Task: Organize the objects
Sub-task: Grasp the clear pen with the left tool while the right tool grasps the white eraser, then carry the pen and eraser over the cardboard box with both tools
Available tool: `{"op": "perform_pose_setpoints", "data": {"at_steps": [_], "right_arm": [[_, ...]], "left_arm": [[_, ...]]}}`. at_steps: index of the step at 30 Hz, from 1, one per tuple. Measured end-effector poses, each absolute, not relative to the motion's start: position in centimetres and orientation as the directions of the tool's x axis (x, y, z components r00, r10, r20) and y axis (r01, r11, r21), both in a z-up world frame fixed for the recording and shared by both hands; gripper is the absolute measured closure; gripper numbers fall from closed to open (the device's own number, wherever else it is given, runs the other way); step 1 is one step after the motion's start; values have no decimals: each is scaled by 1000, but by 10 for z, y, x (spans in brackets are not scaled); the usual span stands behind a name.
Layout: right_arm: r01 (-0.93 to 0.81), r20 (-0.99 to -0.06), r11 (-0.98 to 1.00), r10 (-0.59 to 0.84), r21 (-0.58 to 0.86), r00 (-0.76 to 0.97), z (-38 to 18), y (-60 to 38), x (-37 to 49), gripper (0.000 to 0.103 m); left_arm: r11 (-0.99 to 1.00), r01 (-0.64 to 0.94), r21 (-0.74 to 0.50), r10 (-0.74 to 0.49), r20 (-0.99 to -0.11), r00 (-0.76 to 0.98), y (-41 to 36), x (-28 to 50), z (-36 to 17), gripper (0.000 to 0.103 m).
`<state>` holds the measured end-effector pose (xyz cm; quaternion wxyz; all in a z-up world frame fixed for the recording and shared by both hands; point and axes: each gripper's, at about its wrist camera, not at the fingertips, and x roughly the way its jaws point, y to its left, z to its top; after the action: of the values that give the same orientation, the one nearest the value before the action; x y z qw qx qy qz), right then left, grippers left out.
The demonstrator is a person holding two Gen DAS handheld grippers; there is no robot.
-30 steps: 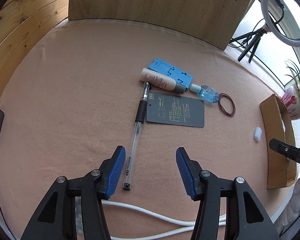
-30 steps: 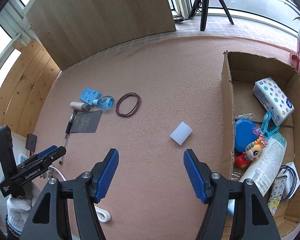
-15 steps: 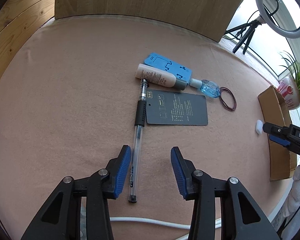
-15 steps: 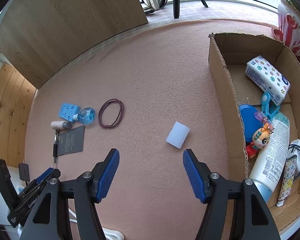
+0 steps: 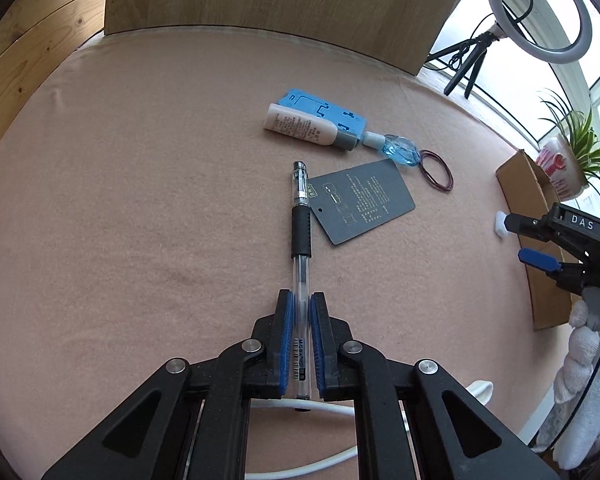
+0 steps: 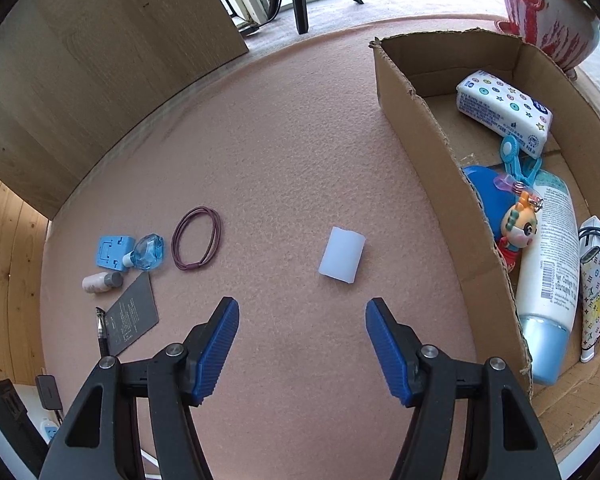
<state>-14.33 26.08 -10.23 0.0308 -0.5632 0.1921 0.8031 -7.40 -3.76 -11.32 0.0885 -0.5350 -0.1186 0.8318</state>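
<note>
A: Left side first. Our left claw (image 5: 300,312) is pinched on the pen (image 5: 301,216), gripping the clear barrel near its tail end. The pen's long axis runs straight ahead of the claw, in line with the fingers, tip pointing away toward the cream tube (image 5: 308,130) and the blue holder (image 5: 320,108).

B: Is it off the desk (image 5: 140,200) yet?

A: We can't tell from this view. The dark card (image 5: 362,200) sits just beside the rubber grip section, to its right; whether they touch, we can't say.

B: And to the right?

A: The right claw (image 6: 302,344) is spread wide, holding nothing. The white eraser-like block (image 6: 342,254) lies just ahead of it, about centred between the jaws, long axis tilted slightly right. The hair band (image 6: 197,238) is off to the left.

B: The cardboard box (image 6: 432,140)?

A: At the far right, already holding several items. We judge the pen has the longer trip: the box lies well apart from the left claw, across the desk. The right claw is nearer to both block and box.
</note>
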Motion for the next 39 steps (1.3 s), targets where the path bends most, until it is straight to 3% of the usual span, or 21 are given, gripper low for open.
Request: {"op": "perform_pose_setpoints", "data": {"at_steps": [13,18,21,24,34,39], "right_arm": [[-426,-922,-879,-38,214,-385,-114,271,-157,53],[-427,-928,-886,-7,178,-373,-117,273,-170,63],[-392,-926,-908,15,146,-377,-118,270,-173,71],[-337,-927,-928,-23,159,-375,-118,266,-172,87],[-32,-930,-987,-137,157,-341,-121,235,-152,92],[15,-926,-984,-174,179,-334,-122,238,-152,96]], "left_arm": [[-939,-56,-339,332,-851,-407,-49,-58,-116,94],[-932,-34,-360,341,-846,-410,-57,-57,-115,94],[-931,-21,-365,340,-843,-416,-58,-55,-114,94],[-928,-2,-373,339,-841,-420,-58,-52,-113,94],[-916,90,-391,309,-831,-463,-58,-40,-108,94],[-905,137,-402,293,-825,-483,-60,-40,-102,94]]}}
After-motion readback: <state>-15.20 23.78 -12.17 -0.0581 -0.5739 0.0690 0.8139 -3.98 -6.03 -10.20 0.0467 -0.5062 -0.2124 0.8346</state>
